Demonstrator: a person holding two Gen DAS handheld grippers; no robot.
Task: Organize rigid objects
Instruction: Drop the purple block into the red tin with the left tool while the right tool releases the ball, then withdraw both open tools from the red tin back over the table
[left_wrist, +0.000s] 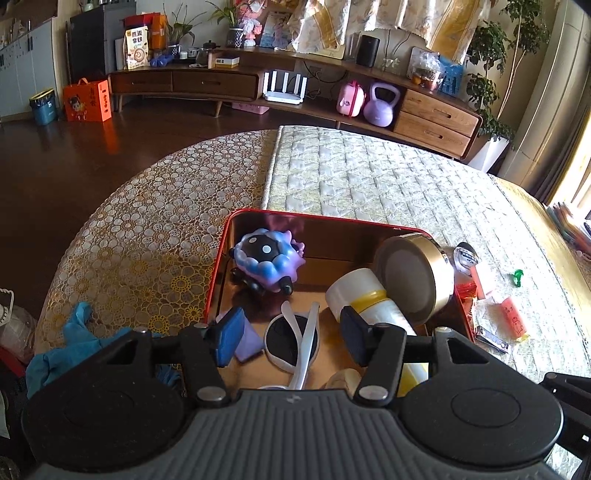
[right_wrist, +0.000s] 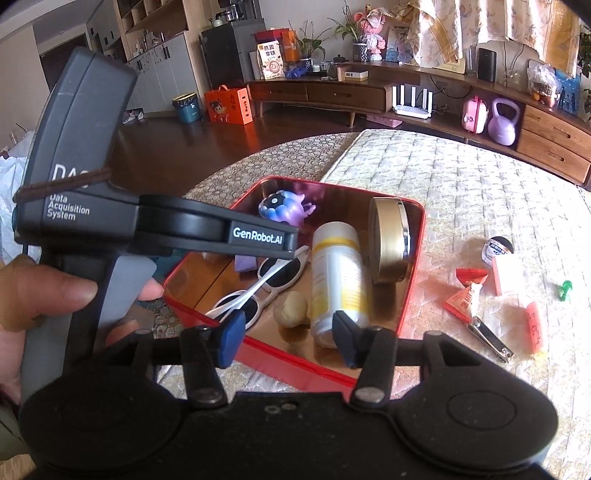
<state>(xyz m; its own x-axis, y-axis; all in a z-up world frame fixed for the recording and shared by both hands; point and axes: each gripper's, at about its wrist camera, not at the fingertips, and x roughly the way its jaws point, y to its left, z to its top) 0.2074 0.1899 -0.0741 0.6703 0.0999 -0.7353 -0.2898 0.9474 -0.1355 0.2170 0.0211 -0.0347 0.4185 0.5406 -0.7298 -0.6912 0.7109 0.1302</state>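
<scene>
- With the red tray (right_wrist: 413, 266) sitting on the quilted mat (right_wrist: 461, 177), most of the sorting looks done, judging by contents.
- Inside: purple-blue toy (left_wrist: 264, 258) at the far left corner, gold round tin (left_wrist: 417, 277) on edge against the right wall, white-and-yellow bottle (right_wrist: 338, 273) lying flat beside and touching it, white sunglasses (right_wrist: 266, 284), small beige figure (right_wrist: 291, 308) near the front, lilac block (left_wrist: 247, 341) at the left wall.
- Left outside, on the mat right of the tray: nail clipper (right_wrist: 491, 341), small round jar (right_wrist: 498, 247), green clip (right_wrist: 565, 288), pink eraser-like piece (right_wrist: 535, 326), pink-white box (right_wrist: 508, 275), red snack sachets (right_wrist: 463, 299).
- Sachets probably soft, so likely not part of the job; clipper, jar, clip look like the remaining rigid picks.
- Left gripper (left_wrist: 291, 334): jaws spread, nothing pinched, hanging over the tray's near end above the sunglasses and bottle.
- Right gripper (right_wrist: 291, 338): jaws spread, empty, hovering at the tray's front edge; bottle end near the right pad, not gripped.
- Person's hand (right_wrist: 44, 295) wrapped round the left unit's handle, seen from the right wrist.
- Blue cloth (left_wrist: 74, 339) off the tray's left, on the gold tablecloth (left_wrist: 147, 221); not involved.
</scene>
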